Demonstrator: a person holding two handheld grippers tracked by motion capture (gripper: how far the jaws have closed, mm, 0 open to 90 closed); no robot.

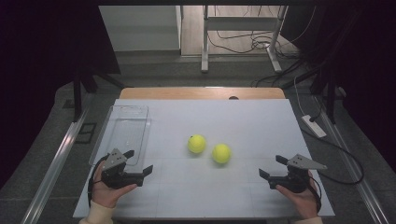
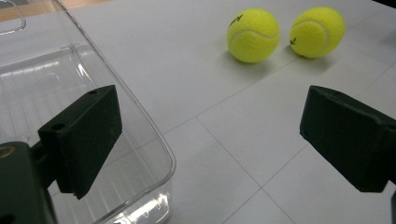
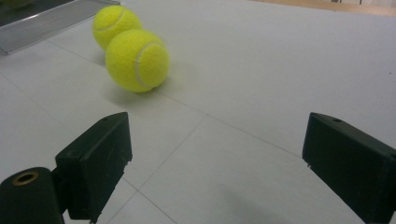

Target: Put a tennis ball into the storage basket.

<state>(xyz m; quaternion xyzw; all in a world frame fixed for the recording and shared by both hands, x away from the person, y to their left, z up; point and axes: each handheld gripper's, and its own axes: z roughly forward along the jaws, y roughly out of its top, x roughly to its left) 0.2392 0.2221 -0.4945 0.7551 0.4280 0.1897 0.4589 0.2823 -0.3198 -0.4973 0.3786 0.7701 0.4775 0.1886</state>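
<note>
Left hand-held gripper [image 1: 139, 163]: lower left of the high view, held level in a hand [image 1: 109, 190] entering from the bottom edge, jaws wide apart and gripping nothing, aimed right toward centre.

Right hand-held gripper [image 1: 272, 166]: lower right, mirrored pose, jaws likewise spread and holding nothing, aimed left.

Two tennis balls [image 1: 197, 143] [image 1: 221, 153]: mid-frame on the white surface [image 1: 252, 121], close together, between and beyond both grippers.

Clear plastic tray [image 1: 122, 112]: left of centre, just behind the left gripper.
</note>
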